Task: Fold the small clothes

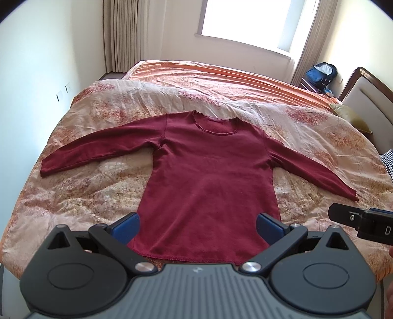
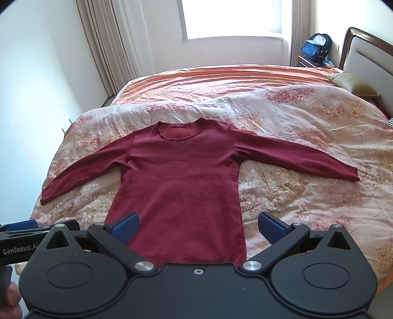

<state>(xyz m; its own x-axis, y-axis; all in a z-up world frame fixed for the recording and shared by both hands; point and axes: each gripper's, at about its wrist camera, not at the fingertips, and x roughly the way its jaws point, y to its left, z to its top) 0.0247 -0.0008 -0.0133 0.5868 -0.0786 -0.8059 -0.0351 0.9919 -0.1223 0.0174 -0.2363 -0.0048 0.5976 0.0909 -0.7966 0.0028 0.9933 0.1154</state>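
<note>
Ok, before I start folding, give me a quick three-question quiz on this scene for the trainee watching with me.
1. True or false: the dark red long-sleeved shirt lies flat with both sleeves spread out to the sides.
2. Which way does the shirt's neckline point? A) toward the grippers B) toward the window C) toward the headboard
3. Fill in: the jaws of the left gripper and the right gripper are both ____.

Key
1. True; neither sleeve is folded in yet.
2. B; the hem is nearest the grippers.
3. Open; they hold nothing.
</note>
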